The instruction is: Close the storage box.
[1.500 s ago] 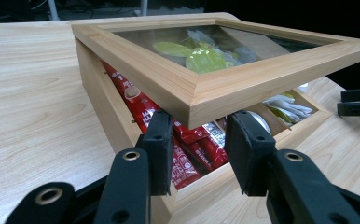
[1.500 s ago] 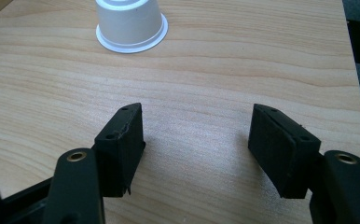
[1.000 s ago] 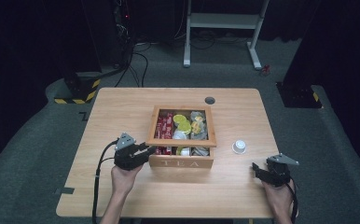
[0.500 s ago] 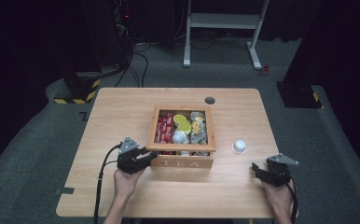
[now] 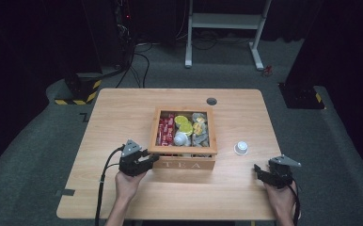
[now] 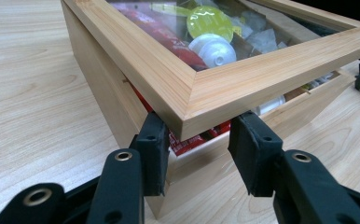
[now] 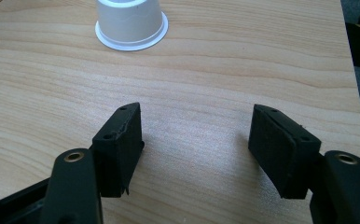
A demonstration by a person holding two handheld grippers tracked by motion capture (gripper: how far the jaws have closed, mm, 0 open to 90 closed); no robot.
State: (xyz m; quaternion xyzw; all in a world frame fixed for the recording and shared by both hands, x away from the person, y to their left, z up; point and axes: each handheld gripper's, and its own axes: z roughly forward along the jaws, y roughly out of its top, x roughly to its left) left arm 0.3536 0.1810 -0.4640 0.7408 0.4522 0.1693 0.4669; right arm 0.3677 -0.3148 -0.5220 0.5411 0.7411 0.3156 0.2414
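A wooden tea box (image 5: 184,165) marked TEA stands mid-table, and its glass lid (image 5: 183,151) is framed in wood. My left gripper (image 5: 149,160) is at the box's front left corner. In the left gripper view its jaws press on the two sides of the lid's corner (image 6: 187,112), and my left gripper (image 6: 197,140) holds that corner a little above the box wall (image 6: 108,93). Red packets (image 6: 187,142) show through the gap. My right gripper (image 5: 259,172) rests open at the table's front right. A white capsule (image 7: 130,21) stands ahead of my right gripper (image 7: 194,140).
Under the glass lie red packets (image 5: 164,132), yellow capsules (image 5: 183,123) and a white capsule (image 5: 180,139). The loose white capsule (image 5: 240,148) stands just right of the box. A cable hole (image 5: 211,101) sits behind the box. The table edge (image 5: 273,155) is close to the right hand.
My left gripper has moved right, up to the box's front left corner, and closed on the lid's corner. The right gripper has stayed put.
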